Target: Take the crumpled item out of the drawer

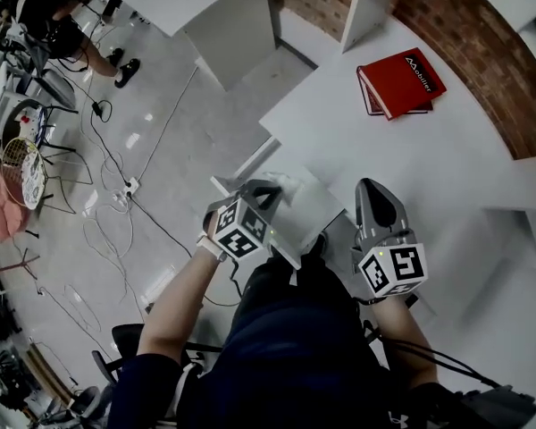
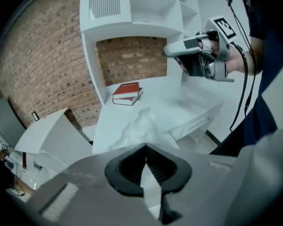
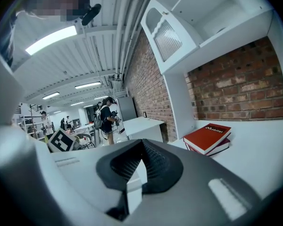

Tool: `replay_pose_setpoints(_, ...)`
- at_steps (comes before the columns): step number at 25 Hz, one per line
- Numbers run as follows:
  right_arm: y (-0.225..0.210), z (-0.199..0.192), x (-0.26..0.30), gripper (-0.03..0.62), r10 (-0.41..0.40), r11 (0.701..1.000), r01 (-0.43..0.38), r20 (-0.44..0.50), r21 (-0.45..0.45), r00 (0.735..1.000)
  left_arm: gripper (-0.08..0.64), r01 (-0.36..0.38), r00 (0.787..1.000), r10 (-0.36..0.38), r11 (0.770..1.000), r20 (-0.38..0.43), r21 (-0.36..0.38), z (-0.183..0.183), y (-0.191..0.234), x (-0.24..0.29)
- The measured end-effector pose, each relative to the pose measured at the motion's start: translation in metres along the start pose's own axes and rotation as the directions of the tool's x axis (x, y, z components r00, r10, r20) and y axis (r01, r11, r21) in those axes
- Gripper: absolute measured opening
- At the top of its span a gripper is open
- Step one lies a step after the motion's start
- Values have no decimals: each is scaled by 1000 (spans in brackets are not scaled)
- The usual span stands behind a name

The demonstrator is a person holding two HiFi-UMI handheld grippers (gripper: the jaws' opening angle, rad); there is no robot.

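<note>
The crumpled item [image 1: 292,183] is a thin white wad; it sits at the tip of my left gripper [image 1: 270,189], over the open white drawer [image 1: 320,206] in the desk front. In the left gripper view the wad [image 2: 141,125] rises straight out of the left gripper [image 2: 145,146], whose jaws are shut on its near edge. My right gripper [image 1: 376,187] hovers over the desk's front edge, right of the drawer, and also shows as the right gripper [image 2: 172,51] in the left gripper view. Seen from its own camera, the right gripper [image 3: 141,143] is shut with nothing in it.
Two red books [image 1: 400,82] lie stacked at the back of the white desk top [image 1: 464,159], against a brick wall. Cables and a power strip [image 1: 129,186] run over the floor at left. Another white desk [image 1: 205,12] stands beyond, with chairs and people farther off.
</note>
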State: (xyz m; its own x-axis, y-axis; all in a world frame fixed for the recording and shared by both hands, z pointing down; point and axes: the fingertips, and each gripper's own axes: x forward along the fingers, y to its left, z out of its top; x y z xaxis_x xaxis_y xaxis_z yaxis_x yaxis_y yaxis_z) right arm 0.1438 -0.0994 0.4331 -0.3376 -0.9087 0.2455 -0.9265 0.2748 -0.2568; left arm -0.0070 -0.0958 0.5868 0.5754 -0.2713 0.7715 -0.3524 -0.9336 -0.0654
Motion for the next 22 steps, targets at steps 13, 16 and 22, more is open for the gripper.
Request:
replay_pose_setpoints(13, 49, 51, -8, 3, 71, 994, -63, 84, -95, 994, 5, -226, 931, 262, 960, 255, -163, 58, 36, -125)
replay_pose_setpoints(16, 57, 60, -12, 2, 80, 991, -67, 108, -116, 991, 5, -265, 897, 317, 943, 308, -200, 71, 43, -152)
replay_pose_setpoints(22, 73, 78, -15, 3, 103, 986, -81, 148, -147, 984, 5, -287, 848, 378, 917, 372, -276, 80, 47, -189)
